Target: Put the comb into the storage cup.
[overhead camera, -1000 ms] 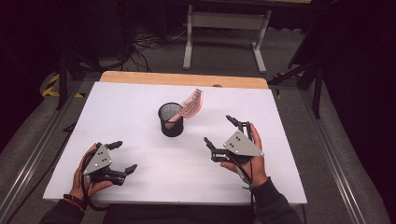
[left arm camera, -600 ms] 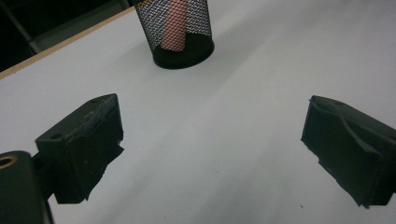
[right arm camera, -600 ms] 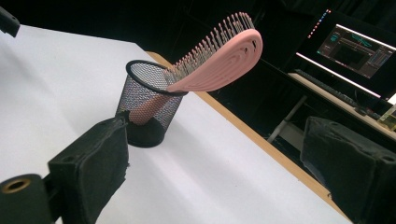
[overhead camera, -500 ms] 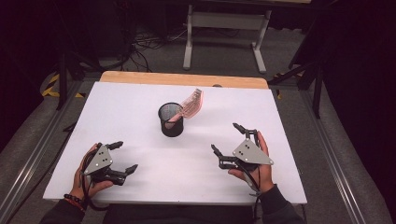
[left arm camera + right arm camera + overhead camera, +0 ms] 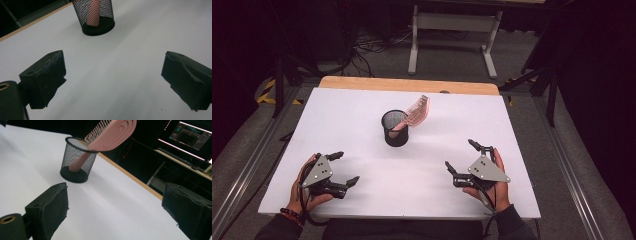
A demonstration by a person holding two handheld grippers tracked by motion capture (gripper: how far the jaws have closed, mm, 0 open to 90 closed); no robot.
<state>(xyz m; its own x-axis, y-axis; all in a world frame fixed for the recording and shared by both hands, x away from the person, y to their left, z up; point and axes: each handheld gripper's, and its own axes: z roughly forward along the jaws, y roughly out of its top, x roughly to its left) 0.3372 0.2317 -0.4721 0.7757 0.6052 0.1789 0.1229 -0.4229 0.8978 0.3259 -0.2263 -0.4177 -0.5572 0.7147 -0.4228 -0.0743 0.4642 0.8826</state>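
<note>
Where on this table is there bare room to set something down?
Bare: between the left gripper and right gripper, and both sides of the mesh cup. Crowded only at the cup, where the pink brush leans out.

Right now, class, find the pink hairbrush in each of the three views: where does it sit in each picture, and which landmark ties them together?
High view: the pink hairbrush is just above centre, leaning up and right out of the black mesh cup.
Left gripper view: its pink handle shows through the mesh at top centre.
Right gripper view: its head crosses the top, handle down in the cup at left of centre.
Shared landmark: the mesh cup.
</note>
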